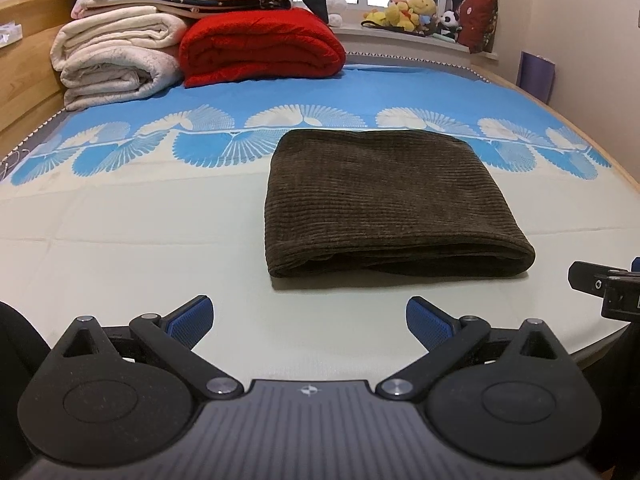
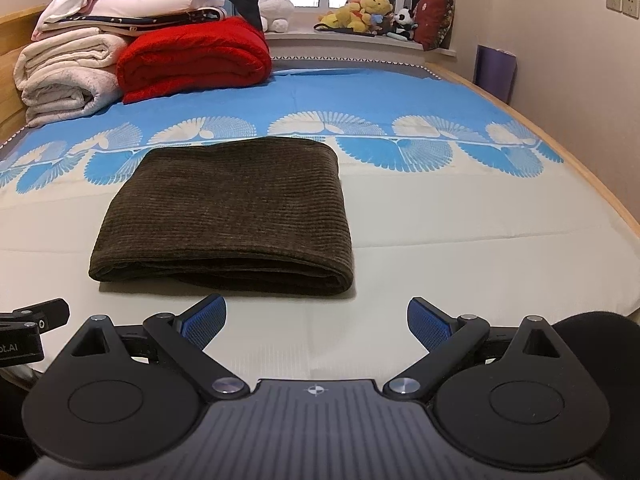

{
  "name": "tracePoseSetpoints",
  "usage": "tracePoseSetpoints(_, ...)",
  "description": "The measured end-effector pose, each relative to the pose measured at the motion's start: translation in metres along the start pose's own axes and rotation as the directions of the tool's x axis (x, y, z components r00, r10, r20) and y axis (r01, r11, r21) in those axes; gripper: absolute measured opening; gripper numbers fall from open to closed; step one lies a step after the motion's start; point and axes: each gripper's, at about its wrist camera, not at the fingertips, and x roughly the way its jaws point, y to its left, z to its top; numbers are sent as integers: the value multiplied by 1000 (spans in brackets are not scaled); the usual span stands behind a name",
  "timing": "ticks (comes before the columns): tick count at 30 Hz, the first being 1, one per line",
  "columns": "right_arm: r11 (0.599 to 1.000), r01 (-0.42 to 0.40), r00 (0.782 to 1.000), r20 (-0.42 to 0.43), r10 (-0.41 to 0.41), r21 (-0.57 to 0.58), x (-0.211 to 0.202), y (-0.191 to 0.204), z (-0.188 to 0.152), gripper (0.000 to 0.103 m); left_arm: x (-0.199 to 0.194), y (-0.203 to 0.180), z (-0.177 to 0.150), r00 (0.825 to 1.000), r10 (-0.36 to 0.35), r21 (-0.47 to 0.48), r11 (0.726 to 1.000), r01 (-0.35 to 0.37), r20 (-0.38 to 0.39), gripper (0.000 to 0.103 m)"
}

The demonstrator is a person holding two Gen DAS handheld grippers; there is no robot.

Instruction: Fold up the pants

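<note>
The dark brown corduroy pants [image 1: 384, 200] lie folded into a thick flat rectangle on the bed sheet [image 1: 120, 248], the folded edge facing me. In the right wrist view the same pants [image 2: 228, 216] sit slightly left of centre. My left gripper [image 1: 310, 322] hovers short of the near edge of the pants, open wide, nothing between its blue pads. My right gripper [image 2: 316, 322] is likewise open and empty, just in front of the pants' near right corner. Part of the right gripper [image 1: 608, 288] shows at the right edge of the left wrist view.
A red blanket [image 1: 260, 48] and a stack of white quilts [image 1: 116, 56] sit at the far left of the bed. Plush toys [image 1: 412, 10] line the window sill. The wooden bed frame [image 2: 592, 172] runs along the right, with a purple bag [image 2: 494, 72] by the wall.
</note>
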Motion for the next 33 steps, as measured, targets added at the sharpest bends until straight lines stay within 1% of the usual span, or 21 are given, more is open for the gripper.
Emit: tracePoseSetpoints(33, 1000, -1, 1000, 7, 1, -4, -1, 5, -1, 97, 0, -3, 1, 1000, -5, 6, 1000, 5, 10, 103)
